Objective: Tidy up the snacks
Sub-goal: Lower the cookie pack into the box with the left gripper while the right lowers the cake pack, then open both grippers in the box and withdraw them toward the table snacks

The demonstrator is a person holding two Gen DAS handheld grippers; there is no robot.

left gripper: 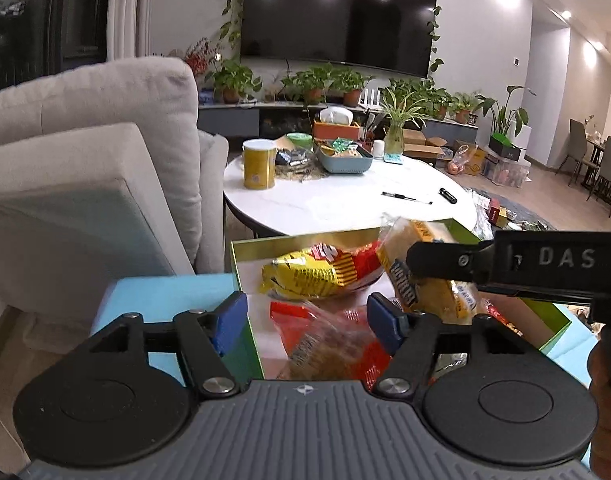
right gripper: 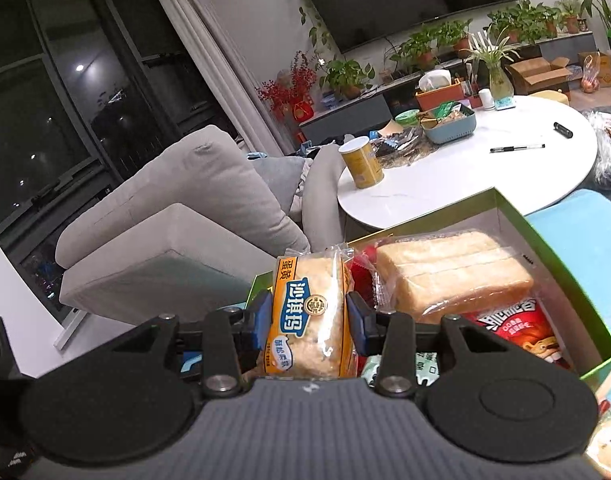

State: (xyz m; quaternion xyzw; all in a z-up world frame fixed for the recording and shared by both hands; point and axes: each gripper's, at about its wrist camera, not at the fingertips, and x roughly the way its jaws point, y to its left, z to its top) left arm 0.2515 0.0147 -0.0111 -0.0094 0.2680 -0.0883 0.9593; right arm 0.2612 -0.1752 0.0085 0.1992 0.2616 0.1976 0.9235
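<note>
right gripper (right gripper: 310, 326) is clamped on the pastry pack (right gripper: 310, 316), upright, over the green box (right gripper: 561, 256); left gripper (left gripper: 307, 322) gapes empty nearby

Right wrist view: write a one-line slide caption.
Right gripper clamps a yellow cake packet beside the green snack box.

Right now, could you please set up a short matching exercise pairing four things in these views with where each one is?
Things:
1. orange-labelled wrapped cake
2. clear-wrapped sliced bread loaf
3. yellow cylindrical canister
4. black pen

Places:
A. standing on the white table near the sofa
B. lying in the green box
C. clamped in the right tool
D. lying flat on the white table

Pairs: 1-C, 2-B, 3-A, 4-D
</note>
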